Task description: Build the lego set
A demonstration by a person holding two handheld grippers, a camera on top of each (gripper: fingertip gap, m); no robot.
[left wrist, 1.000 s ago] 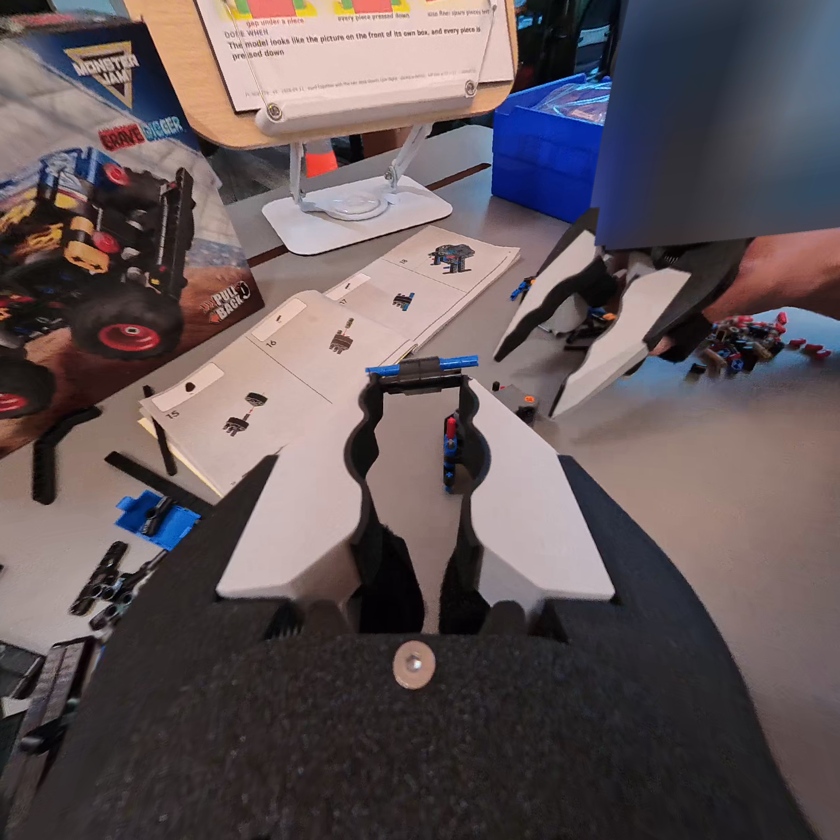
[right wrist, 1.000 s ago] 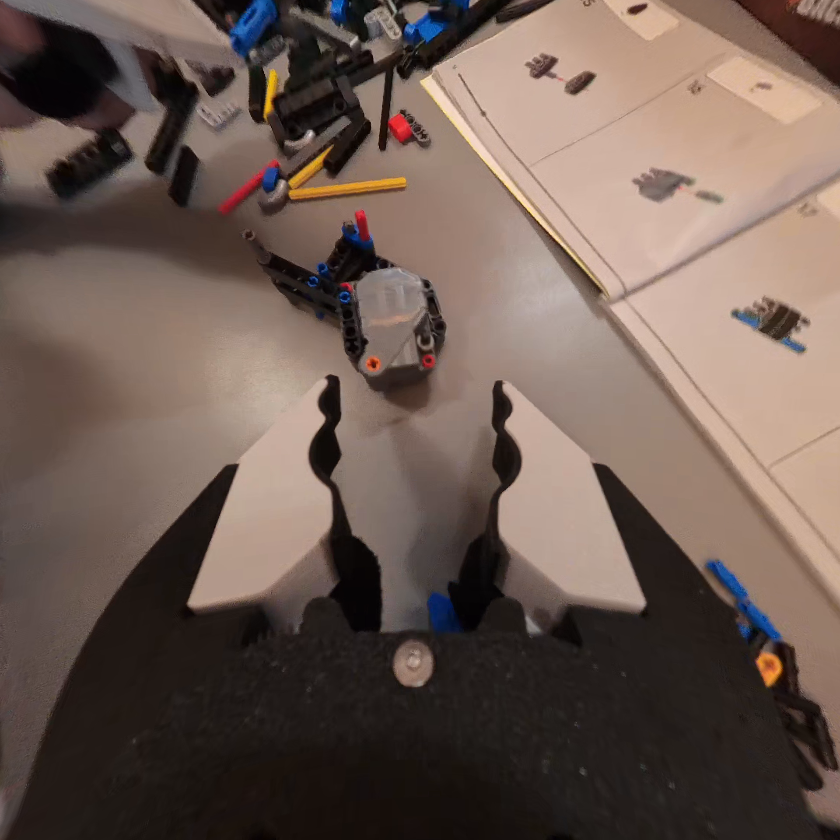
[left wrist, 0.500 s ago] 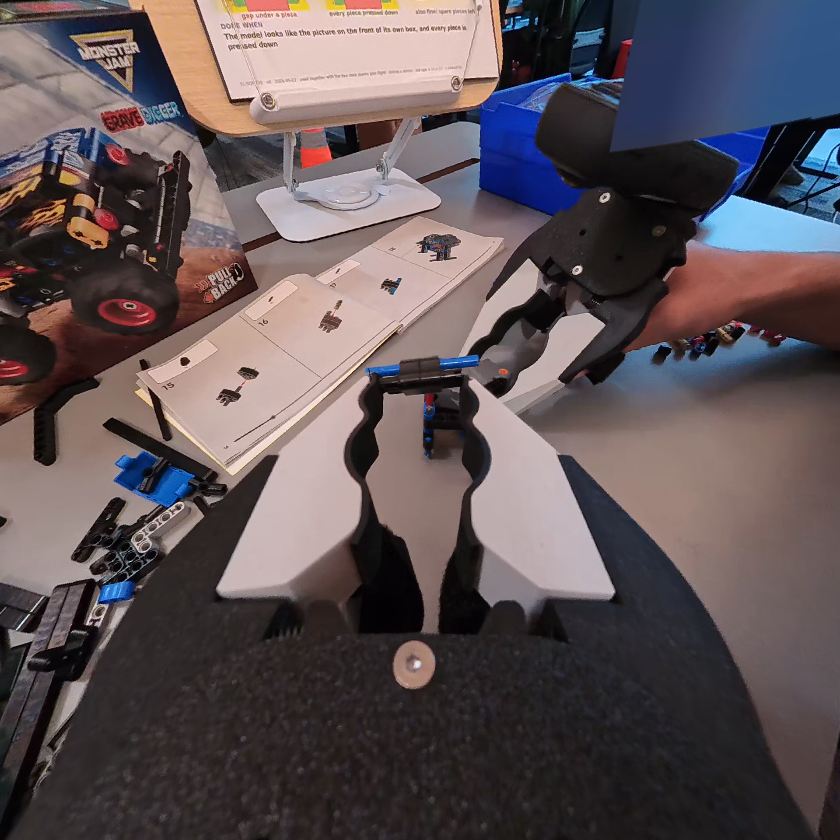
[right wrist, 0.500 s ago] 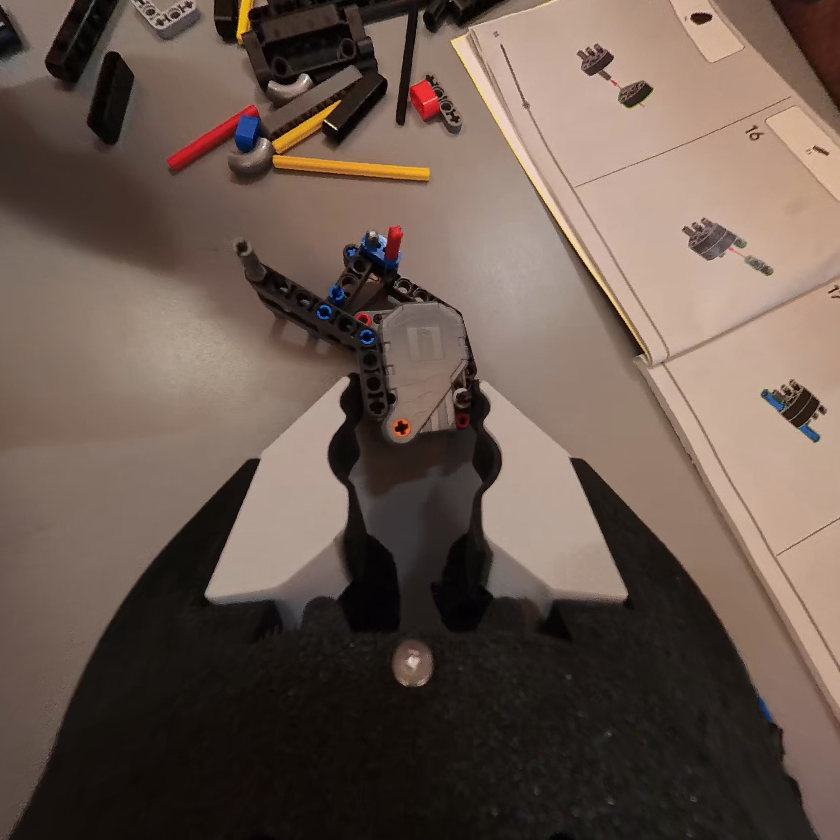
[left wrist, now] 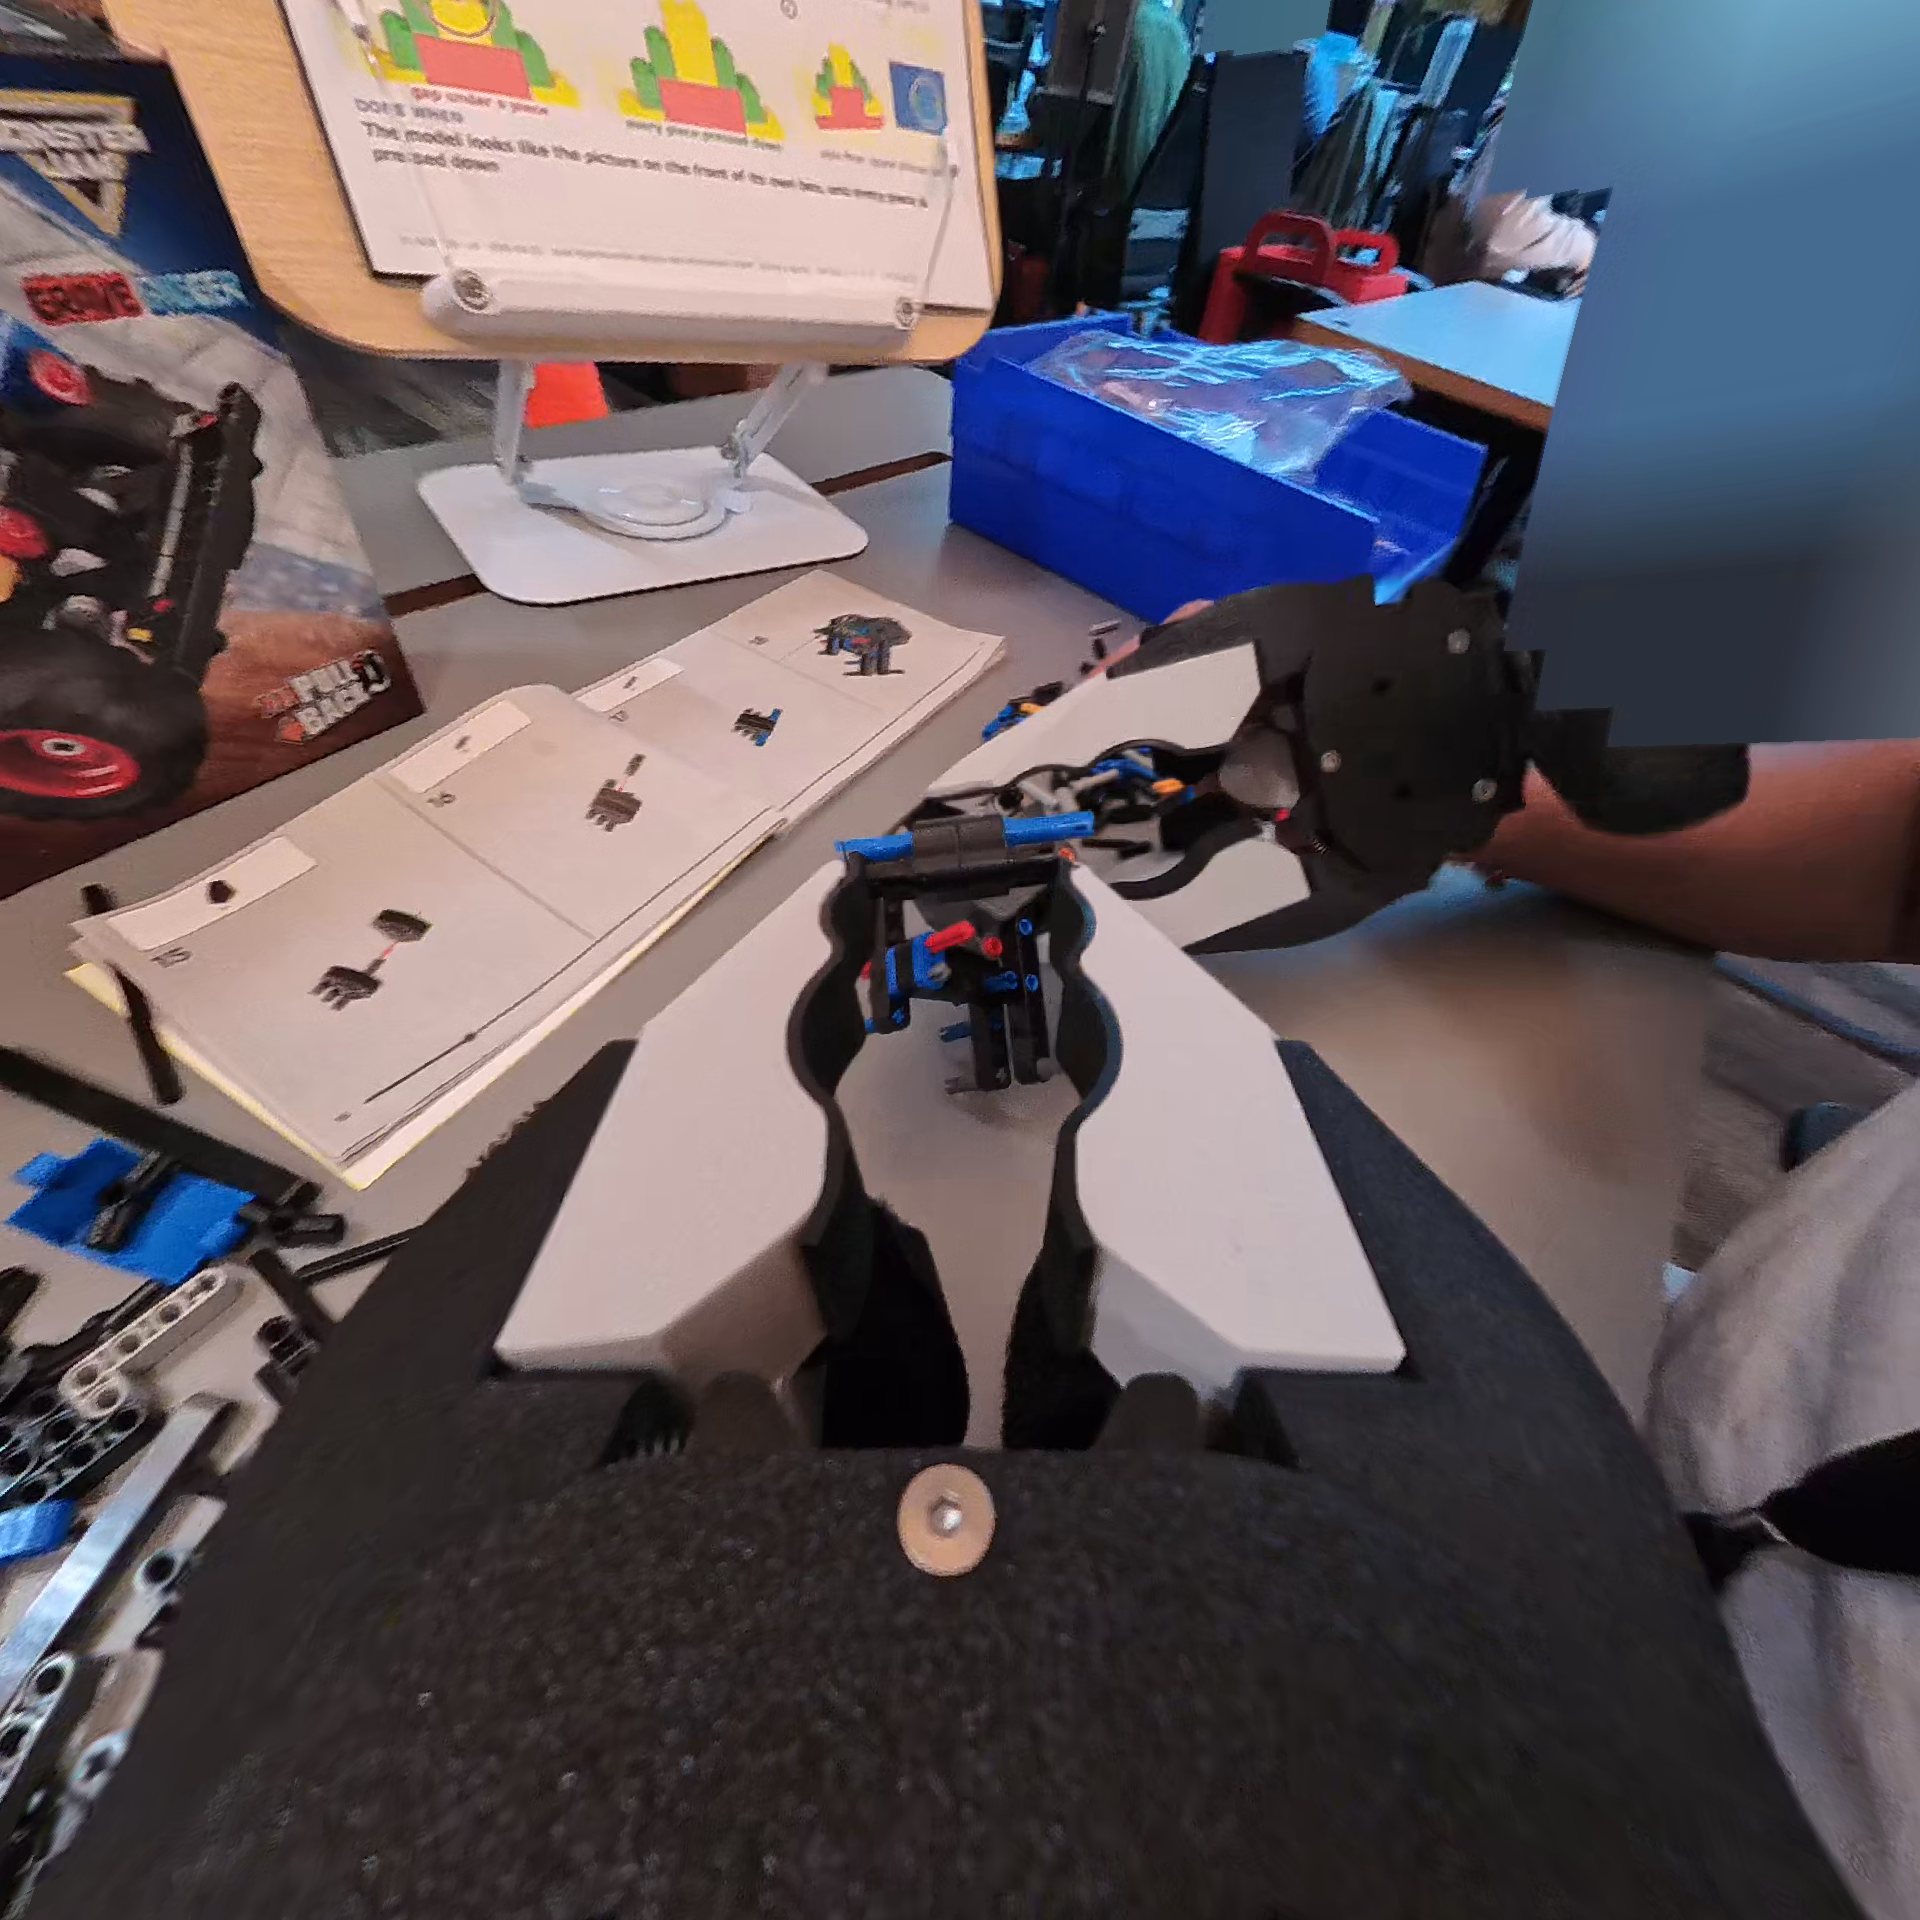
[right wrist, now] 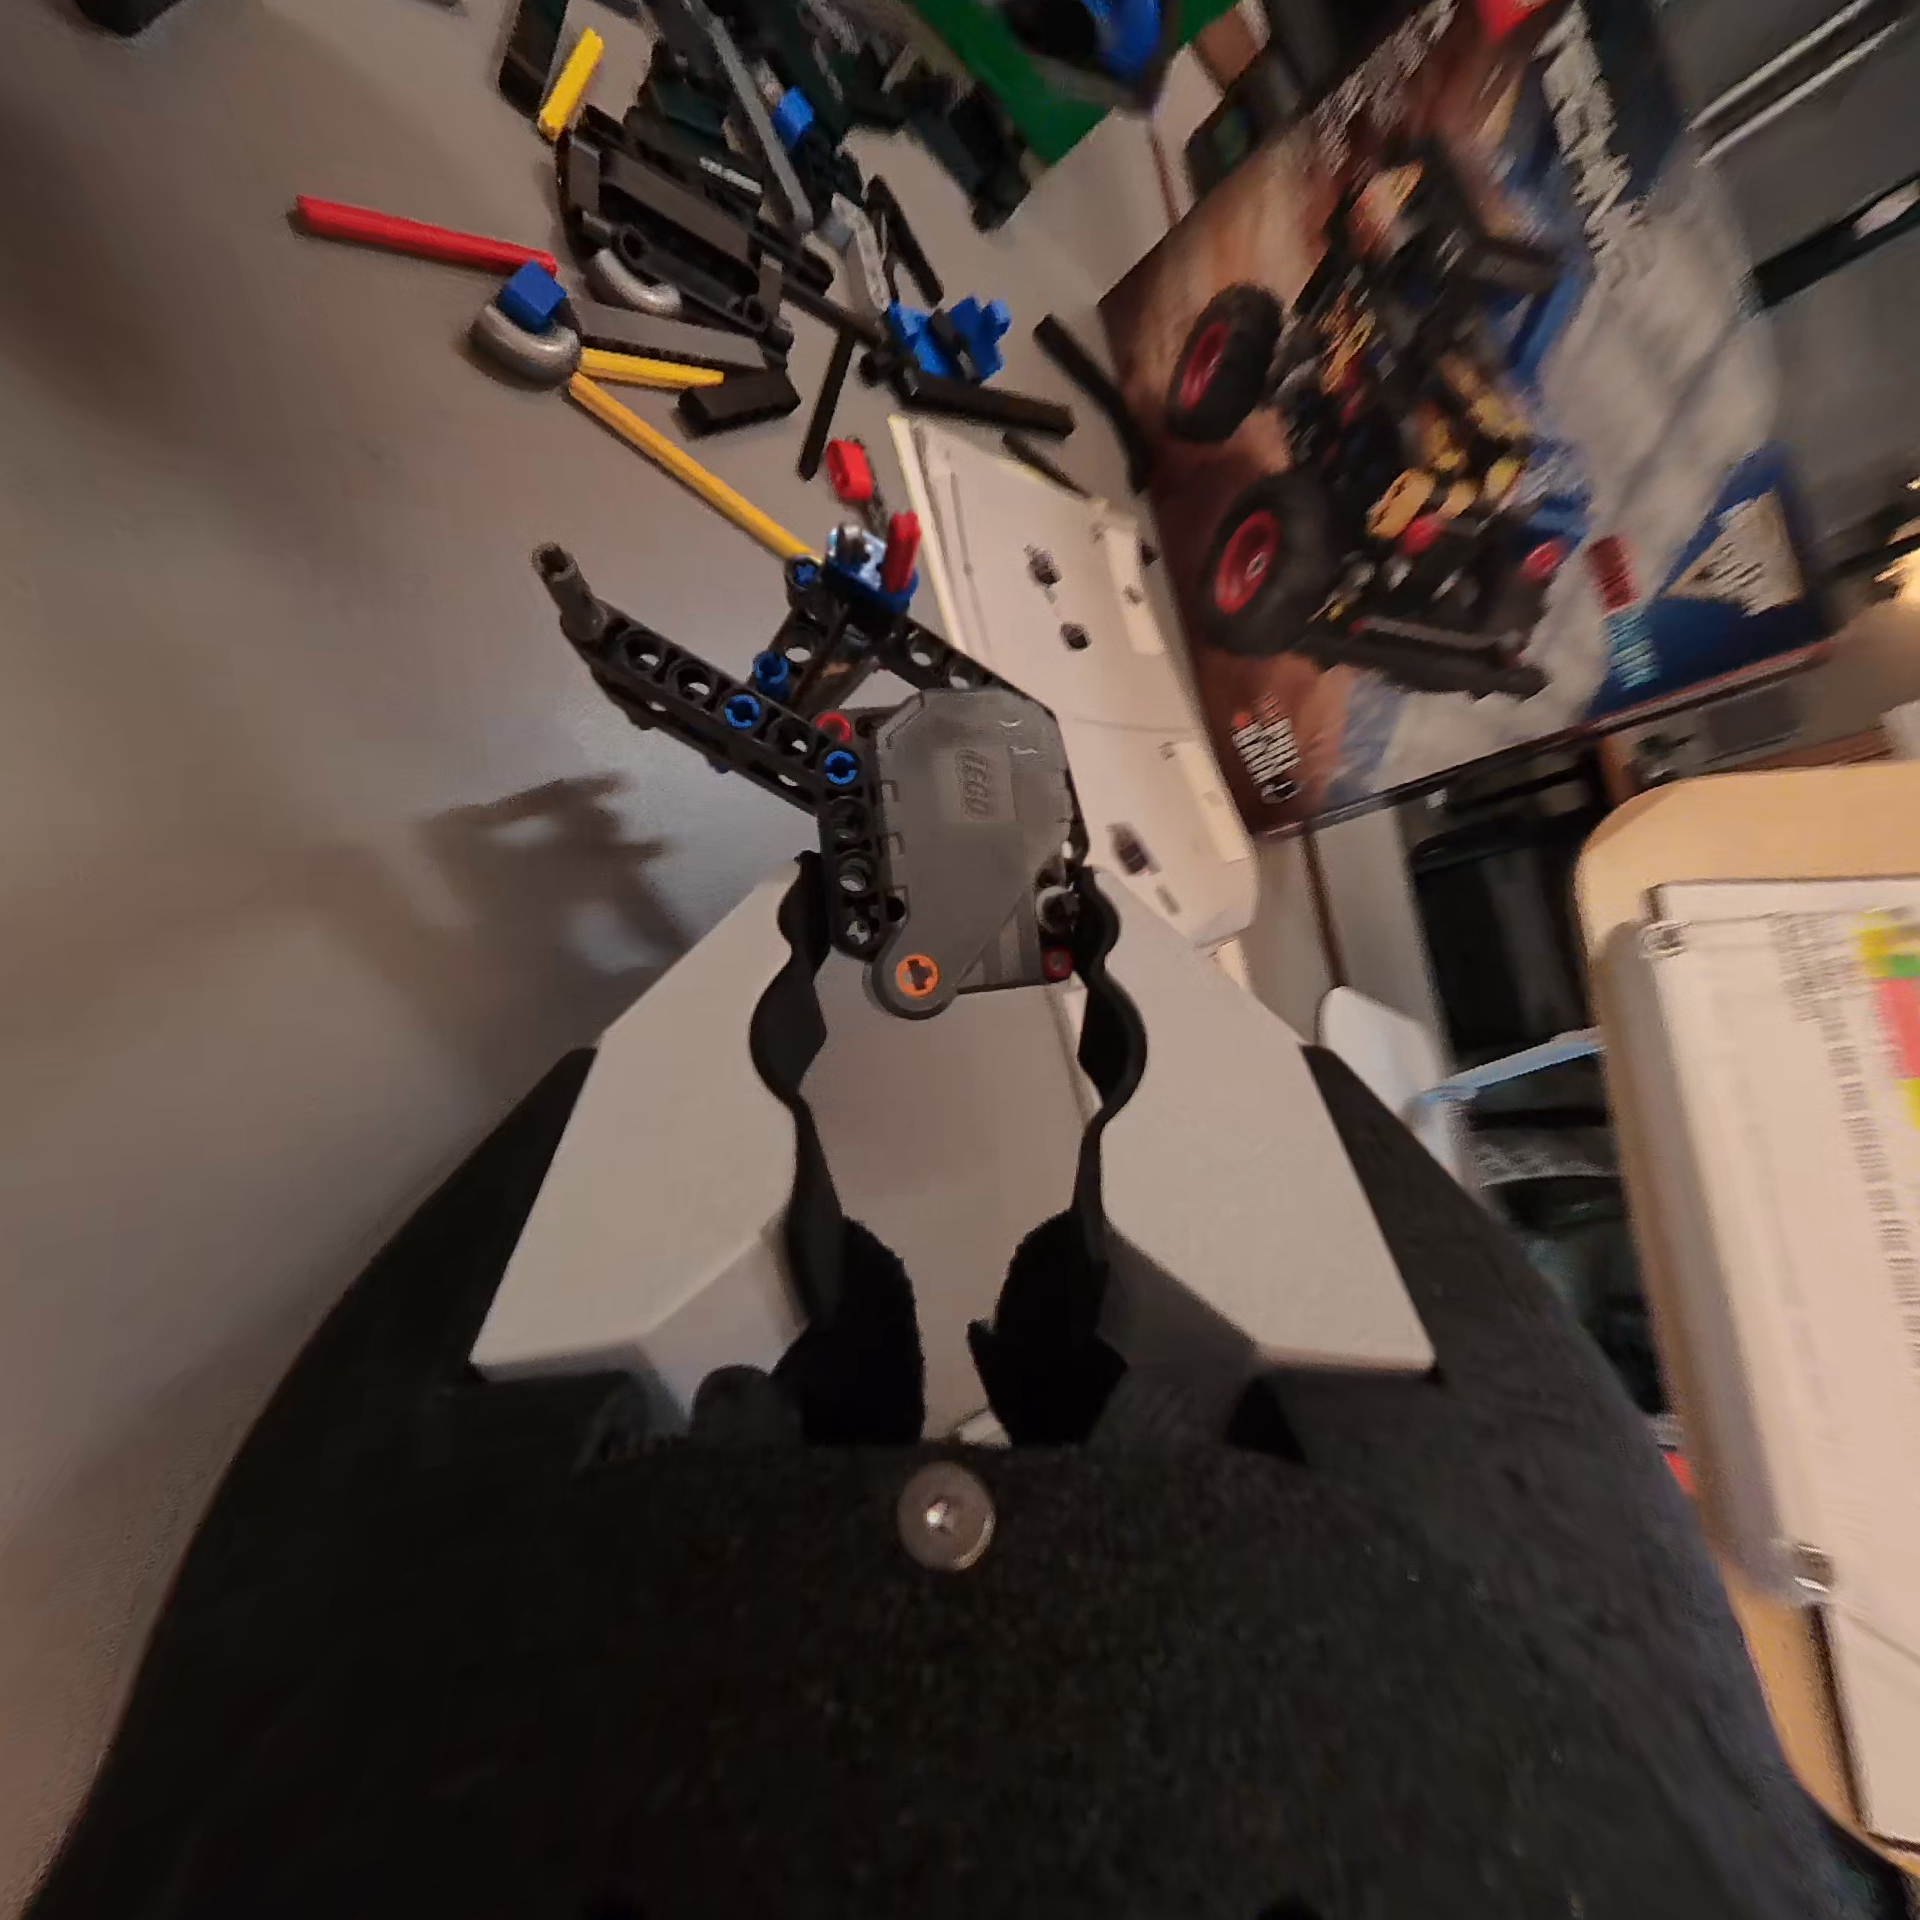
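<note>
My left gripper [left wrist: 961,862] is shut on a small dark grey piece with a blue axle through it [left wrist: 966,836], held across its fingertips above the table. My right gripper [right wrist: 940,914] is shut on the grey pull-back motor assembly [right wrist: 956,821] with black beams, blue pins and a red pin, and holds it lifted and tilted off the table. In the left wrist view the right gripper [left wrist: 1351,758] comes in from the right, and the assembly [left wrist: 966,987] hangs just behind the left fingertips.
The open instruction booklet [left wrist: 499,862] lies left of centre, the set's box [left wrist: 135,540] stands behind it. A document stand [left wrist: 644,509] and a blue bin [left wrist: 1195,488] sit at the back. Loose black, blue, red and yellow parts [right wrist: 707,270] lie scattered on the grey table [left wrist: 1455,1060]. About 10 cm separates my left fingertips from my right.
My right gripper closed on the motor assembly, lifted it off the table and swung it toward my left gripper. The left gripper kept hold of the axle piece.
</note>
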